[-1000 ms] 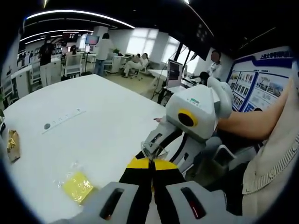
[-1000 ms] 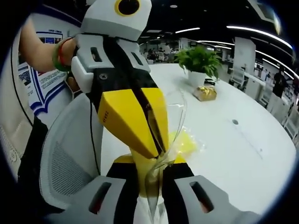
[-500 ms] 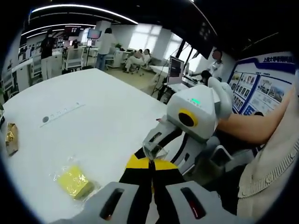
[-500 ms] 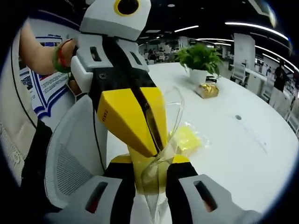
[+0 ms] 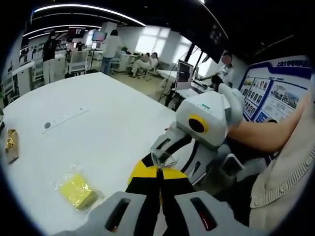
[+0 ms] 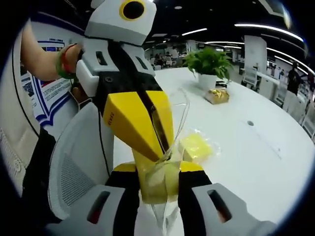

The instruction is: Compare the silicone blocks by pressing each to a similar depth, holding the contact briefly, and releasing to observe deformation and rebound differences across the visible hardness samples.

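My left gripper [image 5: 158, 169] is shut on the top of a clear plastic bag [image 6: 179, 118]. In the right gripper view it [image 6: 165, 152] reaches down from above, its yellow jaws pinching the film. My right gripper [image 6: 160, 169] holds the lower part of the same bag, with a yellowish soft block [image 6: 158, 184] filling the gap between its jaws. In the left gripper view the right gripper [image 5: 163, 150] comes in from the right, under the bag's mouth [image 5: 162, 158]. A second yellow block in its own bag [image 5: 76, 191] [image 6: 197, 146] lies on the white table [image 5: 108, 137].
A potted plant [image 6: 210, 61] and a gold-wrapped item [image 6: 217, 96] stand farther along the table. A socket strip [image 5: 66, 120] is set into the tabletop. A grey mesh chair [image 6: 74, 167] is beside my grippers. People stand and sit in the background office.
My right gripper's jaws have spread wider, and the yellowish block between them looks broader. The left gripper stays shut on the bag. Both views have shifted only slightly.
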`<control>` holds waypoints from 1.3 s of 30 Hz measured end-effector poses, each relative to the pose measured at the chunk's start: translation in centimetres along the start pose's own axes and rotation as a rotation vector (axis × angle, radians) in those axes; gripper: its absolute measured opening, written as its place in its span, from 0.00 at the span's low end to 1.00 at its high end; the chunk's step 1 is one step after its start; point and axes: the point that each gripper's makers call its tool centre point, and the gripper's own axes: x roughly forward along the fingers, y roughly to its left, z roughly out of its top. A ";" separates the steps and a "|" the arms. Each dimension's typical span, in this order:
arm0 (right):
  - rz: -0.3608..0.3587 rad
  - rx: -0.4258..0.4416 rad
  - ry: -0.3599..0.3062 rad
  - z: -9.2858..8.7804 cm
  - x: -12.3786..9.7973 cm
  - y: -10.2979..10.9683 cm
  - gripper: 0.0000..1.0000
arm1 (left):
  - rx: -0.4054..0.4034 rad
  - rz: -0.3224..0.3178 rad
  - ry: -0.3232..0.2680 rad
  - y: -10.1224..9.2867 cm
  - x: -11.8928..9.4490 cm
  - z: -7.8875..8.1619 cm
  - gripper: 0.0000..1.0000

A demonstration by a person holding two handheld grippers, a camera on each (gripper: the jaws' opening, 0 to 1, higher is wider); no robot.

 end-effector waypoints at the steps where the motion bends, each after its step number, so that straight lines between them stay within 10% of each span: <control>1: 0.001 0.001 0.002 0.0 0.0 0.0 0.26 | -0.004 -0.001 -0.001 0.0 0.0 0.0 0.00; 24: -0.117 0.055 -0.004 -0.5 -0.7 -1.2 0.57 | -0.122 -0.008 -0.072 1.3 -0.5 -0.2 0.00; 39: -0.302 0.201 -0.272 0.3 -6.5 -2.1 0.70 | -0.211 0.011 -0.128 2.9 -0.4 -0.8 0.00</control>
